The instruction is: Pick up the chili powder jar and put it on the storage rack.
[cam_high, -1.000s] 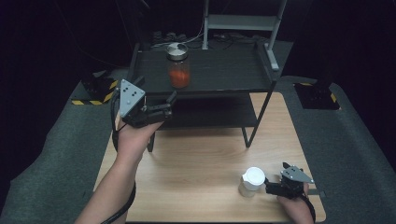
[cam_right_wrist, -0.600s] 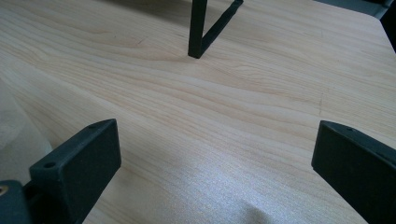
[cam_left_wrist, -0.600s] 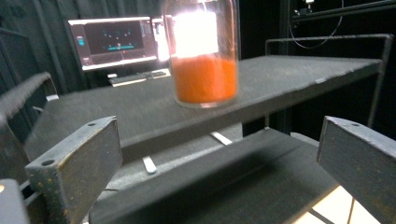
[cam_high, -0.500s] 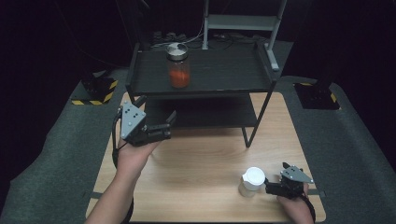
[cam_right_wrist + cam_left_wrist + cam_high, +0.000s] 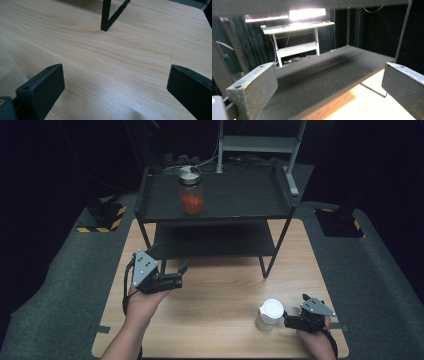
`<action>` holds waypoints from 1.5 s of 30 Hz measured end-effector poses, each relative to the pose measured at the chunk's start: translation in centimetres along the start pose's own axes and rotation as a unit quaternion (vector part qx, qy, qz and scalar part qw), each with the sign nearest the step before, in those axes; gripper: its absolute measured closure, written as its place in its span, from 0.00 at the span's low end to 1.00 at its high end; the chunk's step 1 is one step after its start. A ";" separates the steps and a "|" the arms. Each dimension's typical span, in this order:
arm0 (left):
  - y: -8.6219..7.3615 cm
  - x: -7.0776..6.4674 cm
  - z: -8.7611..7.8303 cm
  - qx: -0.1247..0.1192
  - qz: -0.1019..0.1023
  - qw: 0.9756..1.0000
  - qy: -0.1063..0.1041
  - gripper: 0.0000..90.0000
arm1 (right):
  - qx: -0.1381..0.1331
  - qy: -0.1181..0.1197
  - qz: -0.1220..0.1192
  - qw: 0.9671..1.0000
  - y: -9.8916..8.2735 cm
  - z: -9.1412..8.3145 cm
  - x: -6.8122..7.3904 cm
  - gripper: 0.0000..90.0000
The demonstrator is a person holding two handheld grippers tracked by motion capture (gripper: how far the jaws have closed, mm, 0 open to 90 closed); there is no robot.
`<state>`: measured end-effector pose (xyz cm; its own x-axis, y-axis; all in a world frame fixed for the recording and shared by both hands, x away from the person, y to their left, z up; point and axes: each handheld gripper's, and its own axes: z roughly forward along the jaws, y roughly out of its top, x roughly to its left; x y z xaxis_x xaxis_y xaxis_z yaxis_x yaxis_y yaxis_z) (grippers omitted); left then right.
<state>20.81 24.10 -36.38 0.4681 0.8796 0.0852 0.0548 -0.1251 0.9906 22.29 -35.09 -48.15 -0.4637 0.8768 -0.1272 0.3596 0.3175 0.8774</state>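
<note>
Standing beside the pale wooden surface (image 5: 220,320), I judge the thing in hand to be the small white-lidded translucent plastic jar (image 5: 270,314), which sits upright near the front right corner, just beside the right hand-held gripper (image 5: 289,321). That gripper rests low on the wood with its two black jaws spread wide and nothing between them; in the right gripper view a pale frosted wall at the far left edge may be the jar, though I cannot tell for certain.

The jar looks light and fairly stiff, with a smooth, probably slippery wall and a flat round lid that is a little wider than the body. I would take it around the body below the lid, jaws on opposite sides, squeezing gently (thin plastic may flex, and a light jar tips or skids easily when nudged from one side).

The left hand-held gripper (image 5: 176,276) hovers over the left part of the surface, jaws open and empty, facing the lower shelf of the black metal two-tier rack (image 5: 150,210). The left gripper view looks along that shelf, which has a matte, finely grained dark top.

On the rack's upper shelf stands a clear glass jar with a silver metal lid and orange contents (image 5: 190,191), well apart from both grippers; it looks heavier and breakable. Grey carpet-like matting (image 5: 60,285) surrounds the surface.
</note>
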 end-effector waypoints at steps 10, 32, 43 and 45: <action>-4.0 -0.8 -0.6 0.023 -0.008 1.000 -0.002 0.01 | 0.000 -0.001 -0.002 1.000 0.0 0.0 0.1 0.01; -11.0 -0.6 -0.6 0.118 -0.003 0.993 0.001 0.00 | 0.004 -0.013 -0.008 1.000 0.1 0.1 0.6 0.01; -12.1 -0.8 0.1 0.154 0.010 0.988 0.005 0.00 | 0.006 -0.012 -0.007 1.000 0.2 0.1 0.7 0.01; -12.2 -0.9 0.2 0.160 0.013 0.987 0.001 0.00 | 0.005 -0.011 -0.007 1.000 0.2 0.1 0.6 0.01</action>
<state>19.92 24.71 -48.61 0.4717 0.8749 0.1096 0.3187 -0.2851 0.9040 22.13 -34.45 -48.09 -0.4508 0.8801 -0.1492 0.3619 0.3329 0.8707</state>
